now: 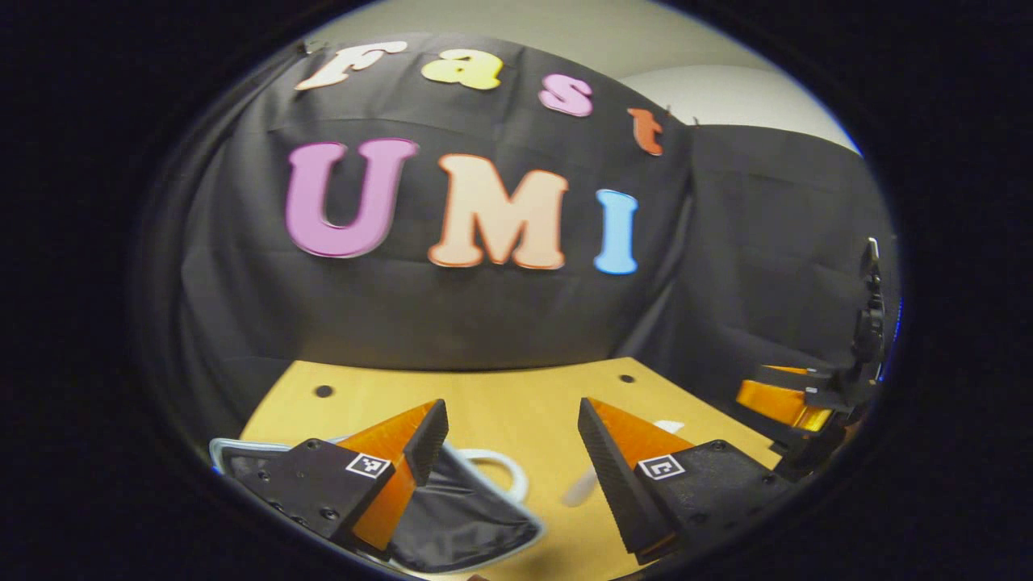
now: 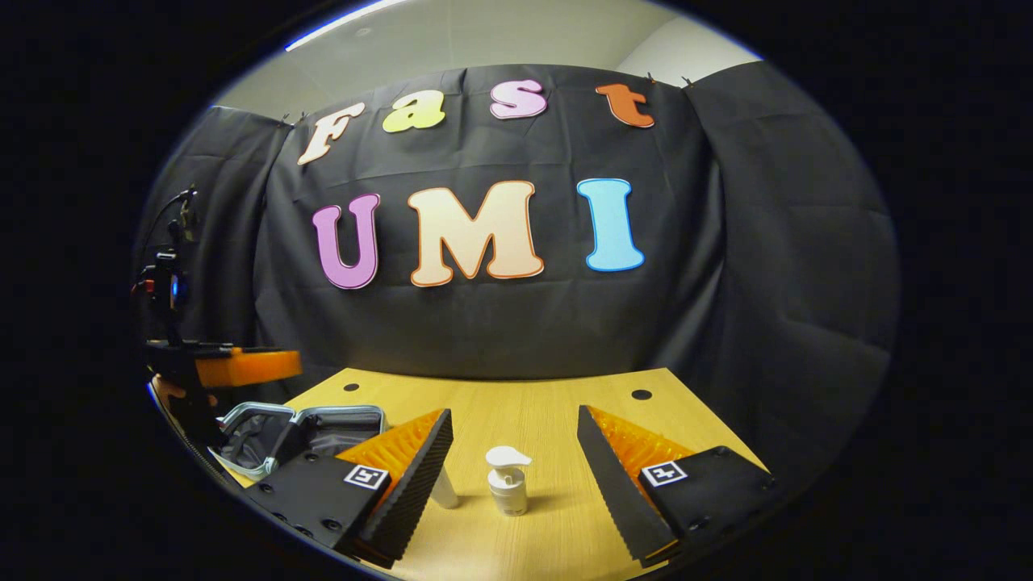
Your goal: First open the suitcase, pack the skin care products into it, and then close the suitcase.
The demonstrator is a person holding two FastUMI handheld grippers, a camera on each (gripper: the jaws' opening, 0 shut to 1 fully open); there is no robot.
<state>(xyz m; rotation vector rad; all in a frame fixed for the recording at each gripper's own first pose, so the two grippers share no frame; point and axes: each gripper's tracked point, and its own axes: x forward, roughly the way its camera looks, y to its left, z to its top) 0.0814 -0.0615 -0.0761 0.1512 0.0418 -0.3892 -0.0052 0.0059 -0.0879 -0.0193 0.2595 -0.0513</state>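
Lying open on table (image 2: pixel 549 524), suitcase (image 2: pixel 266 432) shows dark lining, ready for packing. Pump bottle (image 2: pixel 508 480) stands upright right of suitcase, between right tool (image 2: pixel 515 464) fingers, spread wide, probably lining up grasp. Left tool (image 1: pixel 512 448) wide, empty, above suitcase. Second white item partly hidden, unclear.

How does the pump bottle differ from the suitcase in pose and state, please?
The pump bottle stands upright and capped on the table; the suitcase lies flat and open, lining showing. The bottle is white and sits between the right gripper fingers; the suitcase is dark with a pale rim, off to the side. Both rest on the table.
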